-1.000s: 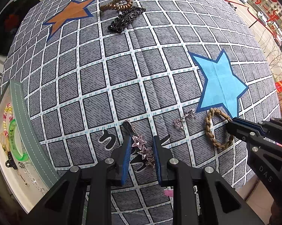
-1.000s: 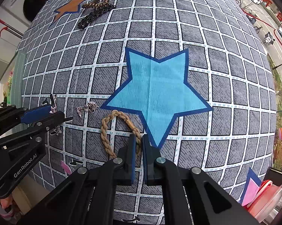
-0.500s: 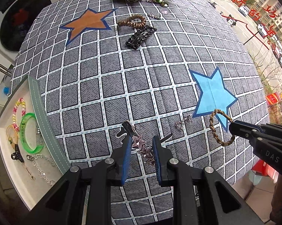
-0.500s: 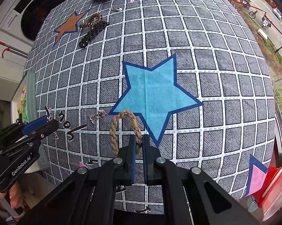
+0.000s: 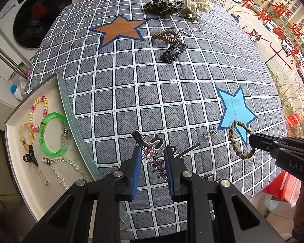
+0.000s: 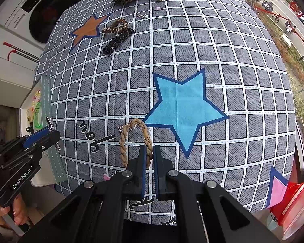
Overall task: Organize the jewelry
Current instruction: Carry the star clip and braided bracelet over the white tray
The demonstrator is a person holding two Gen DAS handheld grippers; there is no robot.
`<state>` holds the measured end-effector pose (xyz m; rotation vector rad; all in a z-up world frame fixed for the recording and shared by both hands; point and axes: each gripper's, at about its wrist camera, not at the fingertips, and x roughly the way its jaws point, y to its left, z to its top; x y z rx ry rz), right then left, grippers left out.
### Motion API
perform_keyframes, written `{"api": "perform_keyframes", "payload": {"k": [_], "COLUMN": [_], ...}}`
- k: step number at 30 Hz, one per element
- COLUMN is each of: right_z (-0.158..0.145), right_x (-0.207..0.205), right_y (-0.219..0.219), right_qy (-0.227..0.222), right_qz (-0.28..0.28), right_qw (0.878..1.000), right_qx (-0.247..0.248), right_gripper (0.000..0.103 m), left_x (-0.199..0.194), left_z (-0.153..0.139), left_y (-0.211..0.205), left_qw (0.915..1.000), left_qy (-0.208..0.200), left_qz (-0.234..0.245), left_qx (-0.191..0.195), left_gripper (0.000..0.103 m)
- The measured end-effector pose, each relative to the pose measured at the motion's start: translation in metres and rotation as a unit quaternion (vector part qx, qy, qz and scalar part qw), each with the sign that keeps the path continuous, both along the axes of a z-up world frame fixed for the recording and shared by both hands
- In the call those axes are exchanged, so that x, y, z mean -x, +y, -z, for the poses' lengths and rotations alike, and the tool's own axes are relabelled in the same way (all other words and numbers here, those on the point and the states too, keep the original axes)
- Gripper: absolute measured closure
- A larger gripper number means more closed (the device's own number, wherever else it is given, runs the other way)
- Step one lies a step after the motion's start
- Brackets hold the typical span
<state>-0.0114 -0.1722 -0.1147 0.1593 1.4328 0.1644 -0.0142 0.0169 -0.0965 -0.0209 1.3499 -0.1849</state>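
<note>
My left gripper is shut on a star-studded hair clip and holds it above the checked tablecloth, near the white tray. My right gripper is shut on a braided tan hair tie, which hangs lifted near the blue star patch. That tie also shows in the left wrist view. The tray holds a green bangle, a beaded bracelet and a clear chain.
A small silver ornament lies by the blue star. At the far side lie a brown coil tie, a black sequin clip, a leopard scrunchie and a white scrunchie. A washing machine stands beyond the table's left.
Both grippers have risen from the cloth with their items; the hair tie now hangs free and the star clip is lifted. The tray has come more fully into the left view.
</note>
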Motion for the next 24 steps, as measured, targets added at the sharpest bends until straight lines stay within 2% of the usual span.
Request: {"api": "perform_keyframes", "payload": {"k": [15, 24], "right_z": [-0.029, -0.032], "right_x": [-0.011, -0.006], "right_y": [0.086, 0.151], "right_qy": [-0.015, -0.016], "right_qz": [-0.082, -0.149], "right_qw": [0.996, 0.988], "right_qx": [-0.020, -0.029], "right_gripper": [0.096, 0.096], "left_x": [0.029, 0.063], "left_z": [-0.011, -0.005], "left_y": [0.084, 0.150], "left_qw": [0.9968, 0.9883], "left_qy": [-0.013, -0.003], "left_qz": [-0.080, -0.151], "left_qx": [-0.001, -0.018], "left_gripper": [0.073, 0.073]}}
